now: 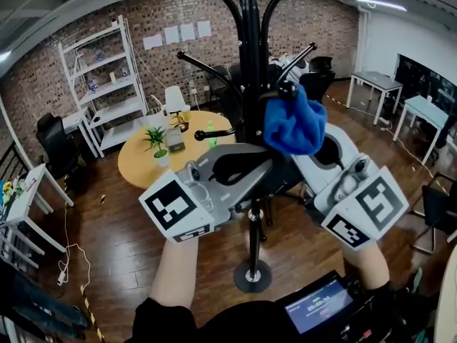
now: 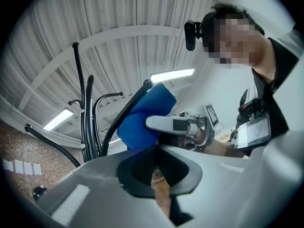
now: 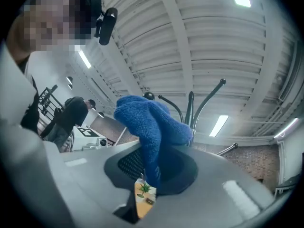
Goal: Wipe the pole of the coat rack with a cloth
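The black coat rack pole (image 1: pixel 250 84) rises in the middle of the head view, with curved hook arms at its top. My right gripper (image 1: pixel 308 152) is shut on a blue cloth (image 1: pixel 295 126), which bulges out just right of the pole, against a ball-tipped hook arm (image 1: pixel 287 89). In the right gripper view the cloth (image 3: pixel 152 127) comes up out of the closed jaws of the right gripper (image 3: pixel 152 175). My left gripper (image 1: pixel 260 164) reaches across in front of the pole, shut and empty. In the left gripper view the left gripper (image 2: pixel 159 175) has the pole (image 2: pixel 85 122) off to its left and the cloth (image 2: pixel 142 118) ahead.
The rack's round base (image 1: pixel 252 276) stands on the wooden floor. A round wooden table (image 1: pixel 143 166) with a potted plant (image 1: pixel 157 143) sits behind left, white shelving (image 1: pixel 107 84) beyond it. White desks (image 1: pixel 421 113) stand at right. A screen device (image 1: pixel 318 309) hangs at my chest.
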